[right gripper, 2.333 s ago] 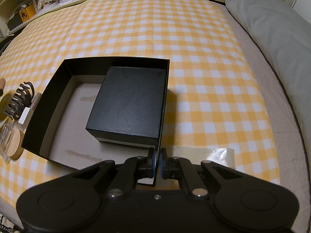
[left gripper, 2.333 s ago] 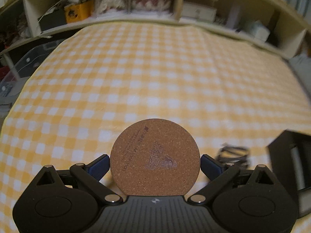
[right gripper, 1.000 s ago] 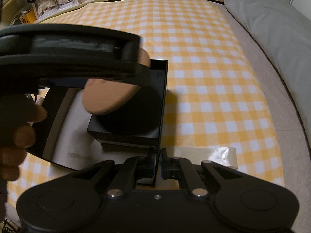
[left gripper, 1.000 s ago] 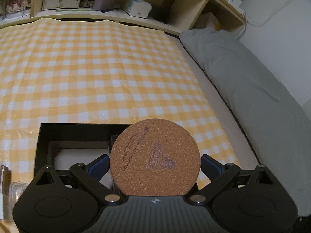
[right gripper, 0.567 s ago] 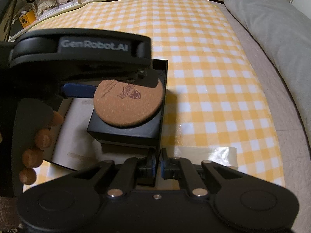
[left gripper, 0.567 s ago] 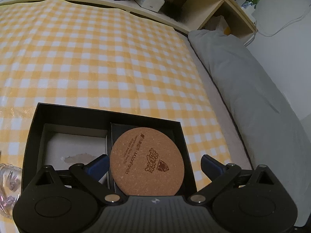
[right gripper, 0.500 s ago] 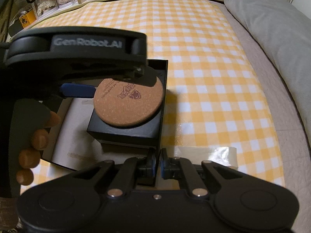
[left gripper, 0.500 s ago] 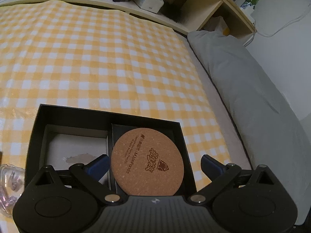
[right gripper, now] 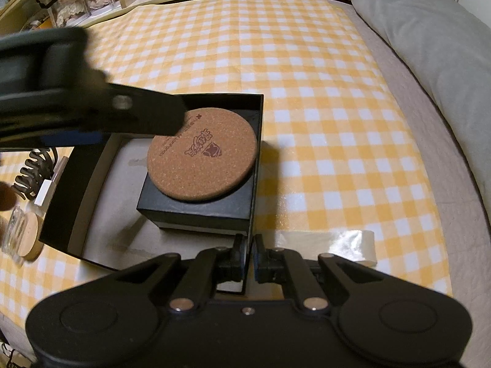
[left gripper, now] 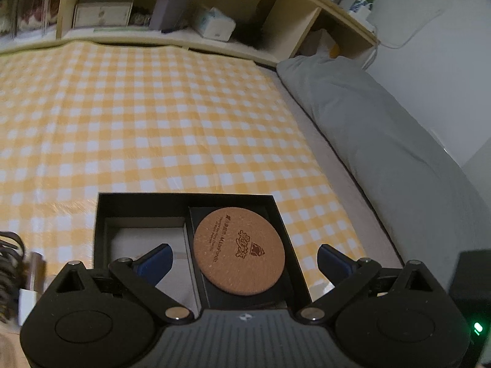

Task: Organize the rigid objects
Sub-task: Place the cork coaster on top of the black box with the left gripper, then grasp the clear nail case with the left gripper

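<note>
Cork is what the round coaster (right gripper: 202, 155) is made of, and it is seen lying flat on the lid of a small black box (right gripper: 196, 207) that sits in the right-hand part of a large open black box (right gripper: 257, 153), against its right wall. The left gripper (left gripper: 242, 260) is held with its blue-padded fingers (left gripper: 153, 259) spread wide on either side of the coaster and clear of it, so the coaster is judged to be released and resting on its own weight. The right gripper (right gripper: 249, 256) is closed narrowly on the near wall of the large box at its near right corner, apparently to steady the box while things are put in.

Being a disc, the coaster has no long axis; its printed face is turned upward, and in the right wrist view its print runs on a slant from the near left toward the far right corner of the large box. The left part of the large box floor is bare. On the checked cloth (right gripper: 307, 61), beyond the box's left wall, a dark hair claw (right gripper: 32, 173) and a small jar with a pale lid (right gripper: 23, 236) are left lying, presumably yet to be packed.
</note>
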